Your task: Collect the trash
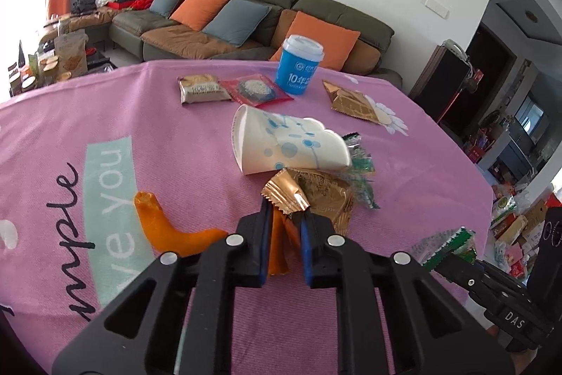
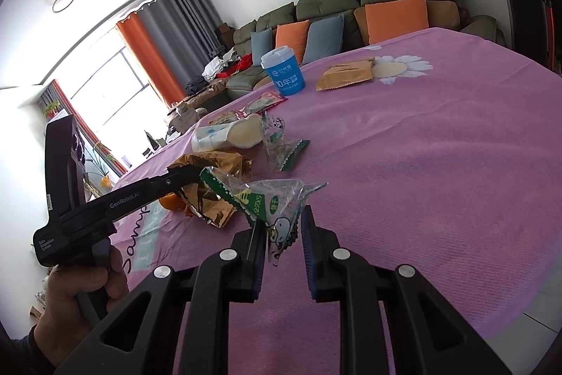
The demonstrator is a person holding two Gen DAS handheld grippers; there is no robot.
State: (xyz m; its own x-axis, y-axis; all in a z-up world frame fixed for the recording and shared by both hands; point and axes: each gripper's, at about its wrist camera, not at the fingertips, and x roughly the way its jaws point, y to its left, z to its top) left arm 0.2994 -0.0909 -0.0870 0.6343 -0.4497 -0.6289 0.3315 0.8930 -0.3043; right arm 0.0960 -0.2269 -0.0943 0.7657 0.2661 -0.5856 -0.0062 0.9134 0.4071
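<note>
My left gripper (image 1: 285, 217) is shut on a gold foil wrapper (image 1: 286, 195), with a strip of orange peel (image 1: 277, 248) between its fingers. A second gold wrapper (image 1: 326, 195) lies just beyond. My right gripper (image 2: 281, 227) is shut on a clear green-edged wrapper (image 2: 270, 199), seen also at the lower right of the left wrist view (image 1: 446, 245). A white paper cup (image 1: 284, 143) lies on its side on the pink tablecloth (image 1: 140, 115). Another green wrapper (image 2: 284, 150) lies by the cup's base. A larger orange peel (image 1: 165, 227) lies left of my left gripper.
At the far side stand a blue lidded cup (image 1: 298, 65), a beige snack pack (image 1: 202, 88), a red snack pack (image 1: 254, 88) and a gold wrapper (image 1: 354, 101). A green sofa (image 1: 246, 20) with cushions runs behind the table. Clutter fills the floor at the right.
</note>
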